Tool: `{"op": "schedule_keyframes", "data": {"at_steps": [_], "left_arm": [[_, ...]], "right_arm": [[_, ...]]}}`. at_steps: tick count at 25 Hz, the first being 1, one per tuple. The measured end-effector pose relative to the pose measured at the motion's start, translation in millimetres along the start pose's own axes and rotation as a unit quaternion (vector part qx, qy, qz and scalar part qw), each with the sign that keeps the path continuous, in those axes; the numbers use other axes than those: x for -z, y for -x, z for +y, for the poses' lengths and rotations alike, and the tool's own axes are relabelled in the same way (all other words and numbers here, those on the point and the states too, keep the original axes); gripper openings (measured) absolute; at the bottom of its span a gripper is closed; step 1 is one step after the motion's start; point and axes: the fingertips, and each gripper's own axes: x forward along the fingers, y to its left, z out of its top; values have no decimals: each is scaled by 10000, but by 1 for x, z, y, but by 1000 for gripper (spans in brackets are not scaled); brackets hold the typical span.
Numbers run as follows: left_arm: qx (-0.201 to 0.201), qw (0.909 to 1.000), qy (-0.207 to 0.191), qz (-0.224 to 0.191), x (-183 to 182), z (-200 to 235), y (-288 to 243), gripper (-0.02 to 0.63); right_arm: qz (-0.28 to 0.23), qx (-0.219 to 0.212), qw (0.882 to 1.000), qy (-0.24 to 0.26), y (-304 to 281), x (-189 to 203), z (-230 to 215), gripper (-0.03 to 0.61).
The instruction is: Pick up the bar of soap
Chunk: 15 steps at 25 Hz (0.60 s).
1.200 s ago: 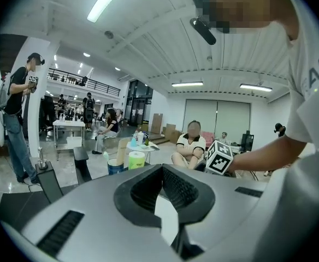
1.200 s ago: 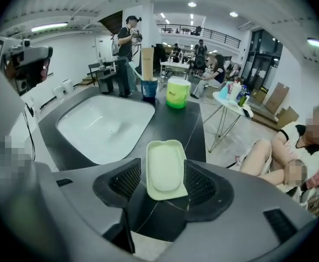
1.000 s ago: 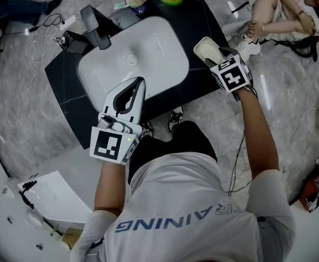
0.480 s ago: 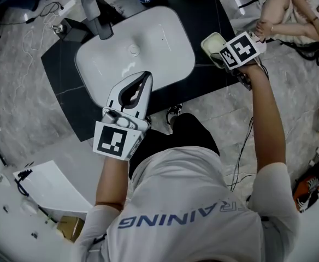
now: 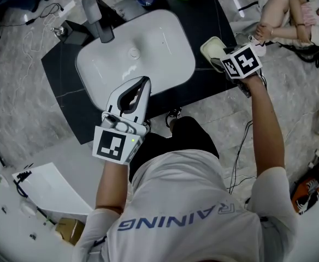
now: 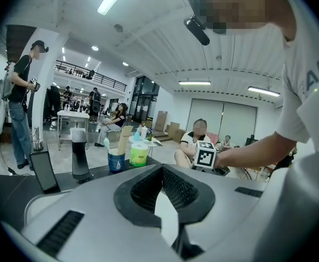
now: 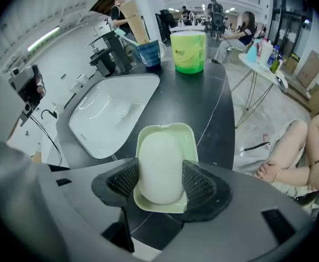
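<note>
The soap dish sits close to the right-hand edge of the black table, with the floor dropping away just beyond it and a seated person further off on that side. Toward the sink there is a strip of bare table, and more bare table runs from the dish up to the green tub at the far edge, so I have free room on those two sides. My right tongs point steeply down over the dish. Their jaws have just been opening and stand wide, with the bar of soap between them. The pads are right at its sides, and I cannot tell whether they touch it. Compared with a second ago, the marker cube on these tongs has tipped and sits a little further out past the dish, while the dish has kept its place. My left tongs are where they were, over the near rim of the sink and well apart from the dish, jaws together and empty. The white soap lies flat in the pale green dish and fills most of it. The sink basin is bare, with the dark faucet at its far left. The blue cup beside the tub holds a few upright things I cannot make out.
</note>
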Motion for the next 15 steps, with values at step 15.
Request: {"op": "schedule_keyframes", "data": {"at_steps": [15], "left_arm": [[189, 9992, -291, -194, -37, -5, 18, 9]], "right_arm": [[-3208, 1155, 9395, -317, 132, -37, 54, 255]]}}
